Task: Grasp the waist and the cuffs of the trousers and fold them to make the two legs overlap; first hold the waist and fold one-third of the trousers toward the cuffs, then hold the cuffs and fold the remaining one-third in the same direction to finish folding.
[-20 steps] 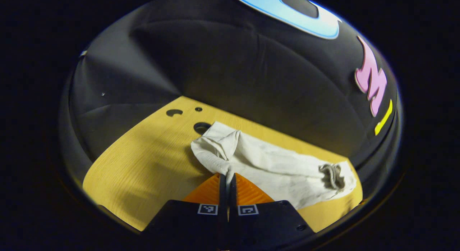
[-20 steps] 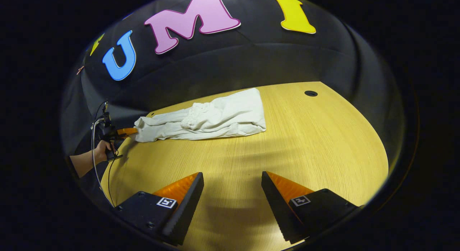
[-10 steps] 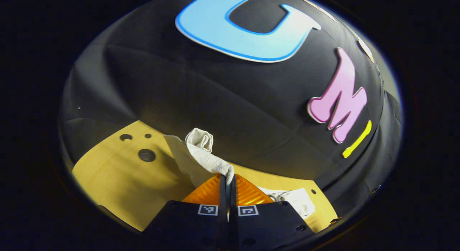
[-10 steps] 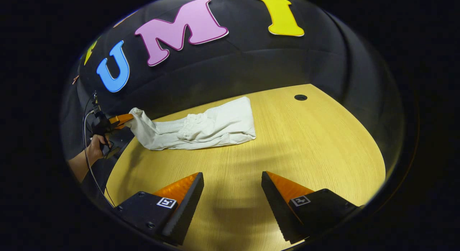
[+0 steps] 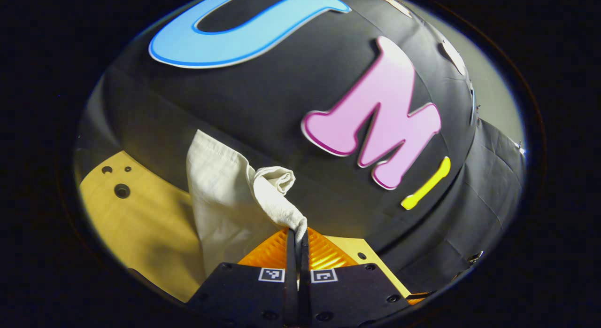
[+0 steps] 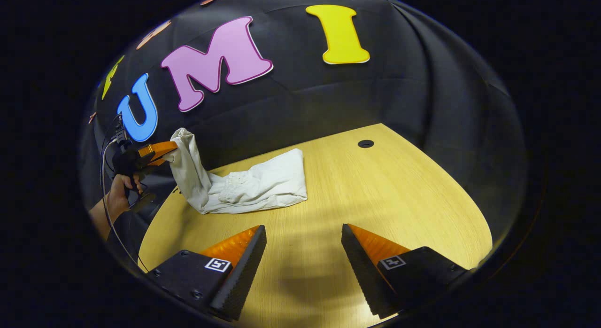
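Trousers (image 6: 253, 189): pale, off-white, lying at the far left part of the wooden table (image 6: 375, 196). Most of the garment is flat on the tabletop, already doubled, with a gathered, wrinkled band across the middle. The left end is lifted off the surface and rises steeply to the left gripper (image 6: 164, 149), which sits above the table's left edge. Can't tell from either view whether the pinched end is cuff or waist.

In the left gripper view, the left gripper (image 5: 297, 234) has its fingers pressed together with a bunched corner of the trousers (image 5: 225, 196) clamped between the tips. The cloth rolls over just above the tips, then hangs down in a broad sheet to the left, reaching the table (image 5: 136, 220). Three round holes in the tabletop sit at the far left, apart from the cloth.

A hand (image 6: 119, 187) grips the left gripper's handle from below; a cable loops beside it.

Right gripper (image 6: 304, 234): fingers spread wide, nothing between them, hovering over bare table at the near side, well apart from the trousers. One round hole (image 6: 365, 143) in the table near the far edge, right of the garment.
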`<state>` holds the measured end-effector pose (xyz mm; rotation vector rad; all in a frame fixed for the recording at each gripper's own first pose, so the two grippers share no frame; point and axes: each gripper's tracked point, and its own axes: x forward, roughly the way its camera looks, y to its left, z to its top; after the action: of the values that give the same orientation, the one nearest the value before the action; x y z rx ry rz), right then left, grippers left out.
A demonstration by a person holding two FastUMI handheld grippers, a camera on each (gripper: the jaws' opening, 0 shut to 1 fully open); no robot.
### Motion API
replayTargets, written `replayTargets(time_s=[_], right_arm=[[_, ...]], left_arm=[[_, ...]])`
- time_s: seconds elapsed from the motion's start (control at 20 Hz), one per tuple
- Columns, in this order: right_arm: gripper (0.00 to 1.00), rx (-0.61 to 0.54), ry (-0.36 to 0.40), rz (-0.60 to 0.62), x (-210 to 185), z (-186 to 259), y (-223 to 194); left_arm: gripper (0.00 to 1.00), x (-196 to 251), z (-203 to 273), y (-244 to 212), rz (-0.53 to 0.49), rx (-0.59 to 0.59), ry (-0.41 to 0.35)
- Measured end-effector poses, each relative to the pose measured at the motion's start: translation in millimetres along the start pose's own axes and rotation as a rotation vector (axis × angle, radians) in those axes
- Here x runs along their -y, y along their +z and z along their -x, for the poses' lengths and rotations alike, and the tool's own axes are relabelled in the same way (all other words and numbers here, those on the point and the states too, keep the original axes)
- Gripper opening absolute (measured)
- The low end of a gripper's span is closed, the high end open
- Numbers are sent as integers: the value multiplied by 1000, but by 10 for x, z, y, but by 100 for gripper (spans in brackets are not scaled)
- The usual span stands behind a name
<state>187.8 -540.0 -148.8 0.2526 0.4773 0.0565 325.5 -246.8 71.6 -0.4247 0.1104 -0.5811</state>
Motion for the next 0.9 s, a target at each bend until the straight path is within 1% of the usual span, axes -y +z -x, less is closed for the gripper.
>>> replayTargets(time_s=[0.2,0.35,0.4,0.45,0.55,0.75,0.9], right_arm=[[98,26,-49,-28,271,182,32],[98,40,-89,-56,461,366,17],[98,44,-106,-64,529,411,4],[98,47,-121,-73,595,467,-19],[98,47,-148,-91,712,554,-62],[98,63,-187,-128,877,713,-97],[98,69,-210,-129,941,790,-102]], left_arm=[[6,527,-325,-231,13,-41,-75],[6,830,-528,-473,21,-83,-121],[1,876,-554,-556,28,-98,-133],[6,967,-600,-629,38,-111,-145],[6,1169,-723,-780,55,-131,-169],[6,1419,-902,-1113,41,-195,-200],[6,1505,-989,-1301,53,-222,-190]])
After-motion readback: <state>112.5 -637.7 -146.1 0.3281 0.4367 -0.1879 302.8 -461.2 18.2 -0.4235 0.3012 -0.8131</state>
